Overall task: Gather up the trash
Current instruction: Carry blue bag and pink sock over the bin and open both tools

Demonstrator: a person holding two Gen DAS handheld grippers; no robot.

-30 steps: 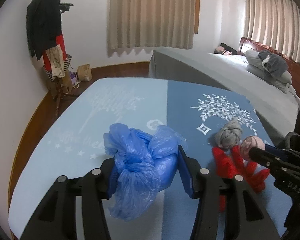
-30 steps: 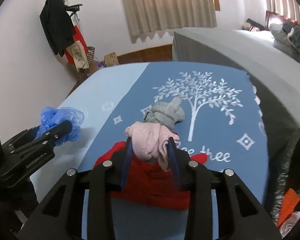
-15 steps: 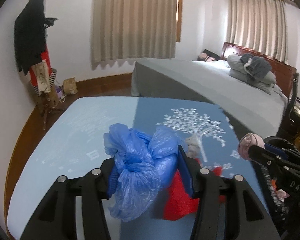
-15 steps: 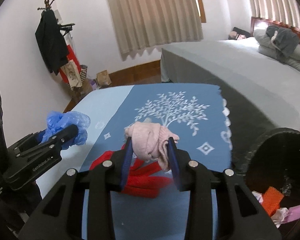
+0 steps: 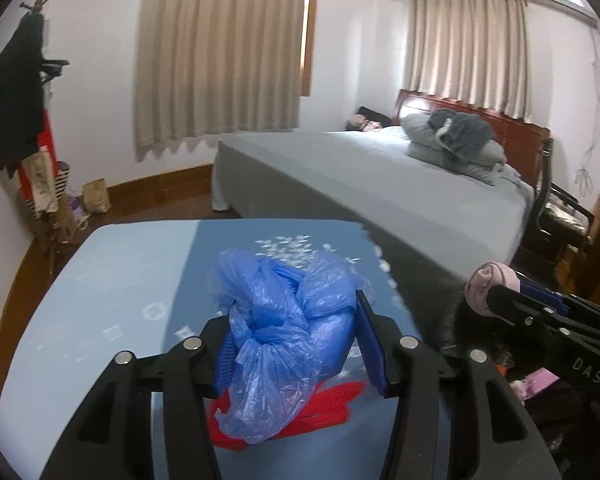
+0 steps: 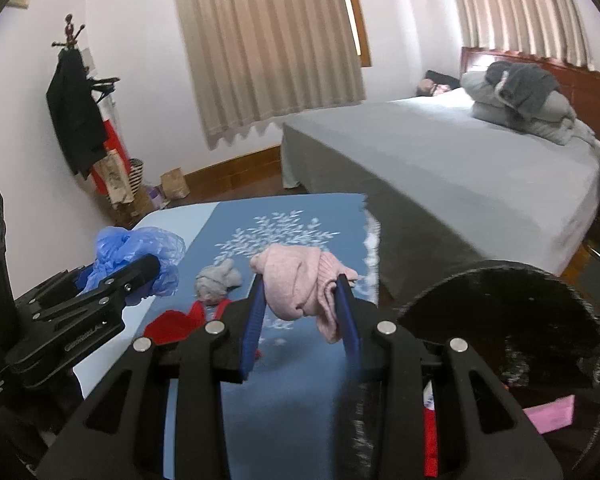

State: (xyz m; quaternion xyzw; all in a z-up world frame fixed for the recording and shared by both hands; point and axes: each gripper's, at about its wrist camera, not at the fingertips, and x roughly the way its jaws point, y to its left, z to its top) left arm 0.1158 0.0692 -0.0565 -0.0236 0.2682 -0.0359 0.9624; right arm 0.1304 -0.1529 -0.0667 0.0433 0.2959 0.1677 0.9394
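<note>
The left gripper (image 5: 296,344) is clamping a crumpled blue plastic bag (image 5: 284,328) between its 2 blue pads, the bag bulging above and hanging below them. The right gripper (image 6: 300,312) is pinching a rolled pink sock (image 6: 300,284), its jaws set narrower than the left's. Below and ahead of both grippers, a blue tablecloth with a white tree print (image 6: 288,232) is covering the table, where a grey balled sock (image 6: 218,280) and a red cloth (image 6: 176,322) are lying just left of the right gripper's fingers. To the right of the right gripper, the black bin (image 6: 500,312) is standing open, with pink and red scraps showing inside. A grey bed (image 5: 380,184) is sitting beyond the table.
</note>
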